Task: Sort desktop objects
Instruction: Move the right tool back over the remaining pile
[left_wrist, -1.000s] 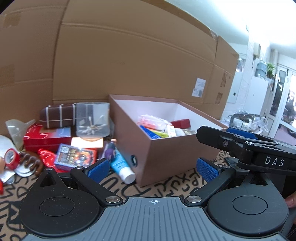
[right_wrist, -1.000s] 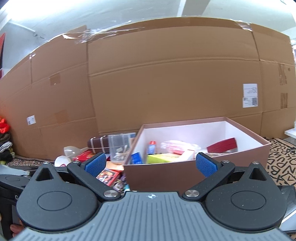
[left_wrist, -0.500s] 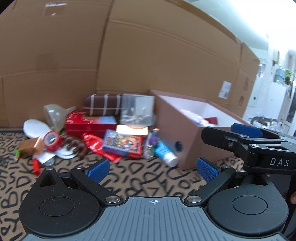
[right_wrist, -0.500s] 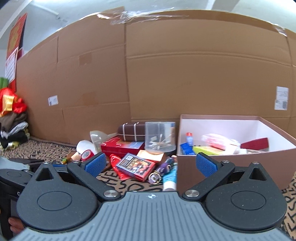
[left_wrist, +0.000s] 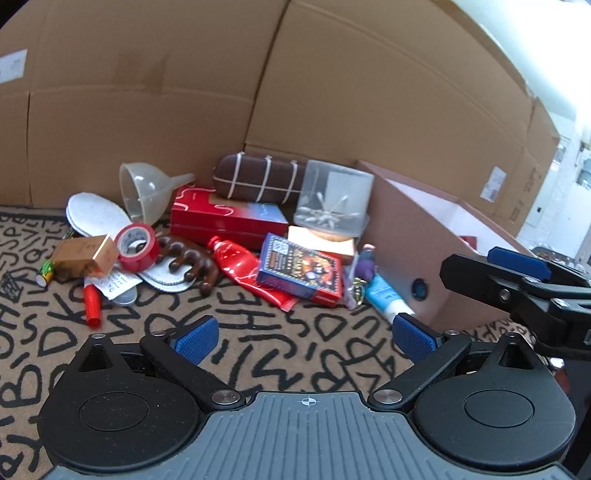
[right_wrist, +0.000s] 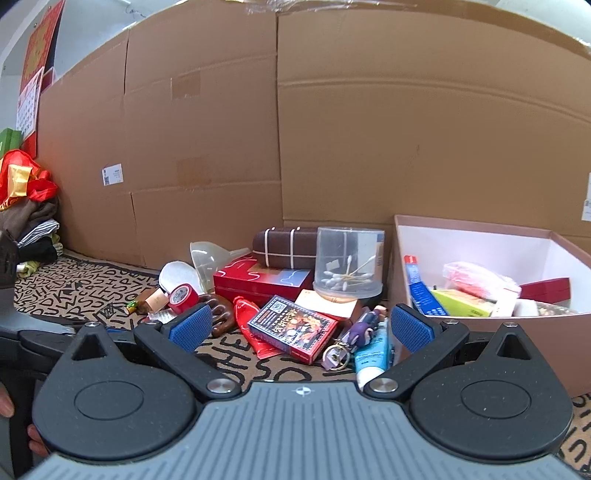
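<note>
A heap of small objects lies on the patterned mat: a card pack (left_wrist: 301, 271) (right_wrist: 293, 326), a red tube (left_wrist: 243, 267), a red tape roll (left_wrist: 136, 245), a brown comb (left_wrist: 188, 262), a blue-and-white tube (left_wrist: 386, 297) (right_wrist: 373, 350), a red box (left_wrist: 227, 219) and a clear jar of cotton swabs (left_wrist: 334, 199) (right_wrist: 349, 262). To their right stands the brown sorting box (left_wrist: 413, 236) (right_wrist: 480, 325), with several items inside. My left gripper (left_wrist: 303, 338) is open, empty, short of the heap. My right gripper (right_wrist: 301, 326) is open, empty, also in front of it.
A cardboard wall (right_wrist: 332, 129) closes the back. A clear funnel (left_wrist: 146, 190), white insoles (left_wrist: 94, 214), a small tan box (left_wrist: 86, 254) and a red marker (left_wrist: 92, 304) lie at the heap's left. Folded clothes (right_wrist: 29, 229) sit far left. Bare mat (left_wrist: 277, 350) lies before the heap.
Both views have swung left, from the sorting box to the heap of loose objects. Both grippers stayed open and empty.
</note>
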